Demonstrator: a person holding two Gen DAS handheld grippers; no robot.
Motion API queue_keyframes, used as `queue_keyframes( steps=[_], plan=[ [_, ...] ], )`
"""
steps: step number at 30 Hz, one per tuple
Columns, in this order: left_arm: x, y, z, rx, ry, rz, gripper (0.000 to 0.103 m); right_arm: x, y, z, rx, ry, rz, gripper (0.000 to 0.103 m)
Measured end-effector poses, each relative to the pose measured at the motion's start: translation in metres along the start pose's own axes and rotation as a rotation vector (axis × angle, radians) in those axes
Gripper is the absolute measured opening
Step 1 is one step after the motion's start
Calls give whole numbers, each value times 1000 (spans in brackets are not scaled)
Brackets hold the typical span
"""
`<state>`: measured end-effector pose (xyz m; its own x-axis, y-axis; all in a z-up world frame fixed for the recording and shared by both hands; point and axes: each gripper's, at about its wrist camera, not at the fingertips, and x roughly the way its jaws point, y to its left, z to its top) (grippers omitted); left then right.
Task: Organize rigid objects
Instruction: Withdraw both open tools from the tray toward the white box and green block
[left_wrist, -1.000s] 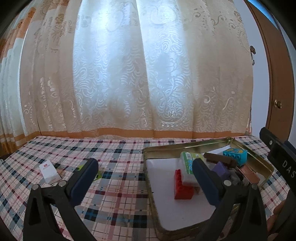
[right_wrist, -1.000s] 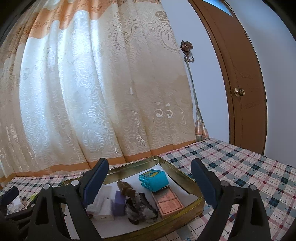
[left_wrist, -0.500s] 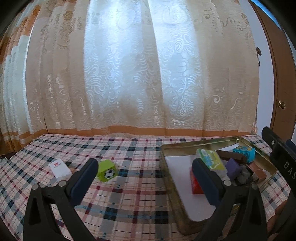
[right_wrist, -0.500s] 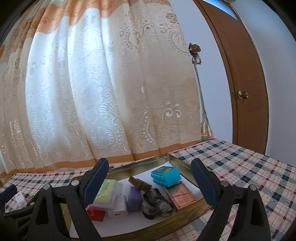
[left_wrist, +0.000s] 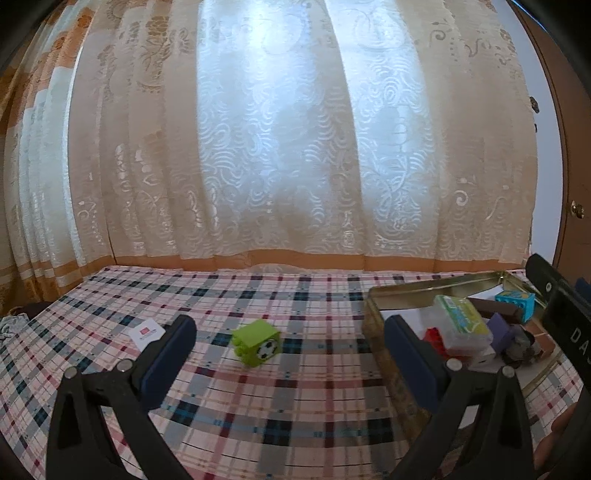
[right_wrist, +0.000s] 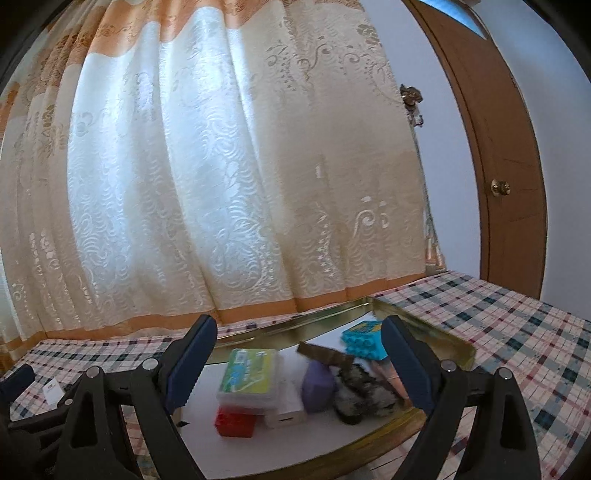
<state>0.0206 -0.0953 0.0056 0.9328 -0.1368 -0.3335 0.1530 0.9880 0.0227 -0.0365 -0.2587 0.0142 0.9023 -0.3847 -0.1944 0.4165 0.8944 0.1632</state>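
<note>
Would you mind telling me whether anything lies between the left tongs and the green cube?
Nothing visible does: only bare checked tablecloth lies between the open left tongs and the green cube.

1. A tin tray (left_wrist: 373, 325) lies near the right edge of the table (left_wrist: 295, 387), with the curtain (left_wrist: 295, 147) behind the far edge.
2. A cube (left_wrist: 257, 342) stands on the table left of the tray, apart from it.
3. A small card (left_wrist: 147, 332) lies further left, near the left edge.
4. In the tray, a flat box (right_wrist: 248, 373) rests on a brick (right_wrist: 236, 421).
5. Other blocks lie to its right.
</note>
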Motion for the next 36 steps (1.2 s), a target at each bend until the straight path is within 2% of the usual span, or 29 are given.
queue_keyframes(
  steps=[26,36],
  plan=[
    [25,73,3,-54,40,91,103,13,95,-15,-44,53,122,92],
    [37,126,5,-123,74,194,103,27,123,-20,-71,101,163,92]
  ],
)
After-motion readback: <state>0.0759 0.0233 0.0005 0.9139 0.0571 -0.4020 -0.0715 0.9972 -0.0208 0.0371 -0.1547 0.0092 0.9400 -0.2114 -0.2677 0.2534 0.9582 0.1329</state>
